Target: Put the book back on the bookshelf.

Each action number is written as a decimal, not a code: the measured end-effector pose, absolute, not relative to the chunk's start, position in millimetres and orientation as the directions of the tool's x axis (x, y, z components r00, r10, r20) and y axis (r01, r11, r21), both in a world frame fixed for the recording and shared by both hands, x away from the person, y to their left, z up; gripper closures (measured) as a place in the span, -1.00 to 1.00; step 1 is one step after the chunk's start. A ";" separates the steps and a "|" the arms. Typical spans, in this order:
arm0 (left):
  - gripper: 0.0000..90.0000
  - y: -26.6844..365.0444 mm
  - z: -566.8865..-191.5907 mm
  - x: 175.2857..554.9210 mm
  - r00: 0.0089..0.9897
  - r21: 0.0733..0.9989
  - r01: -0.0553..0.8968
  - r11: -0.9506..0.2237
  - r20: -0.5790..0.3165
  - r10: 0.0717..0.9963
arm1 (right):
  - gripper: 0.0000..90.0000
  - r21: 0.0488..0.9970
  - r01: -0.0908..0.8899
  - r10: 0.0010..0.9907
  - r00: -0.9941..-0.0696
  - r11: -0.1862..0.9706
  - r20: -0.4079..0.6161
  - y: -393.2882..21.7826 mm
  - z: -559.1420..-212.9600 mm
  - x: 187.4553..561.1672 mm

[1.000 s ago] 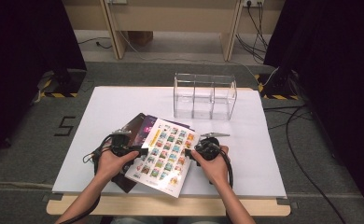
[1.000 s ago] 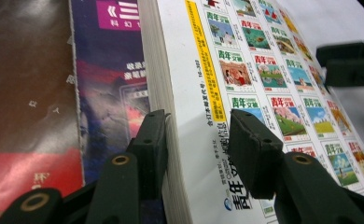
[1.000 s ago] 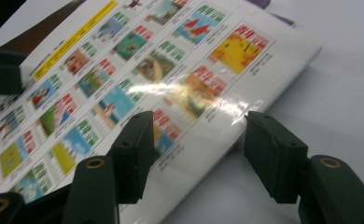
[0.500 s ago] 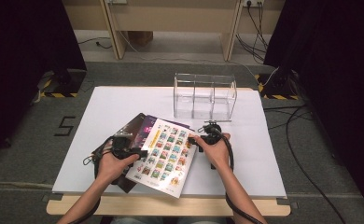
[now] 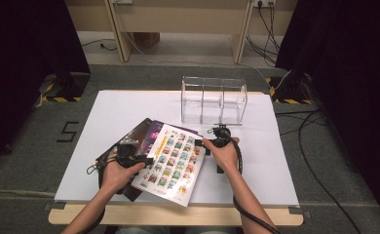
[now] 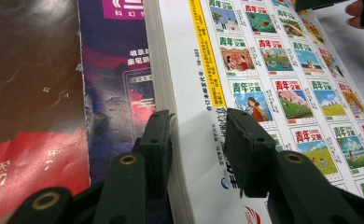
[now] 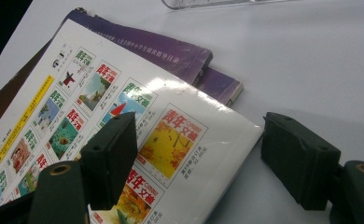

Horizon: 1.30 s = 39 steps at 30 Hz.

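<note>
A thick white magazine (image 5: 172,161) with rows of small colour pictures lies on top of a purple magazine (image 5: 153,132) and a dark brown one (image 5: 132,135). My left gripper (image 5: 142,159) is at the white magazine's left edge. In the left gripper view (image 6: 196,122) its jaws straddle the spine edge (image 6: 171,107) and have just been closing, with one jaw against the page edge and the other above the cover. My right gripper (image 5: 206,144) is at the far right corner. It stands wide open (image 7: 199,126) with that corner (image 7: 236,133) between its jaws.
A clear acrylic box (image 5: 213,100) with three compartments stands at the back of the white table (image 5: 275,161), just beyond the right gripper. The magazine stack overhangs the table's front edge slightly. Cables trail on the floor at the right.
The right hand has moved away from the person along the white magazine's right side to its far corner. The left hand has stayed at the left edge.
</note>
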<state>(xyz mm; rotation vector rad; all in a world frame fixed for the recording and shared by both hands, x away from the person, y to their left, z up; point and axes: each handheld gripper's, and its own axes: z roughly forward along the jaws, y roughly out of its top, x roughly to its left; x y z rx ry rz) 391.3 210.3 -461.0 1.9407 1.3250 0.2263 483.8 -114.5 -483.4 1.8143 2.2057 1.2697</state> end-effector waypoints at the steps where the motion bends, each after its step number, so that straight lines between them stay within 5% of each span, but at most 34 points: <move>1: 0.35 210.3 -461.0 391.3 0.446 0.671 0.722 -0.172 -0.260 0.857 | -0.37 0.589 0.808 0.827 -0.326 -0.008 0.458 -114.5 -484.0 483.1; 10: 0.34 209.4 -460.7 391.1 0.440 0.668 0.724 -0.170 -0.257 0.861 | -0.15 0.553 0.833 0.813 -0.306 -0.024 0.496 -123.0 -482.5 487.0; 20: 0.34 208.9 -461.0 390.1 0.430 0.668 0.726 -0.162 -0.258 0.865 | -0.16 0.576 0.814 0.810 -0.287 -0.075 0.511 -120.6 -486.3 489.3; 29: 0.34 206.9 -461.3 388.8 0.417 0.673 0.724 -0.152 -0.252 0.873 | 0.11 0.547 0.831 0.803 -0.256 -0.102 0.538 -130.6 -480.0 485.5; 39: 0.35 204.6 -460.4 387.4 0.415 0.674 0.721 -0.163 -0.231 0.880 | 0.03 0.499 0.856 0.774 -0.222 -0.136 0.593 -136.5 -486.9 480.5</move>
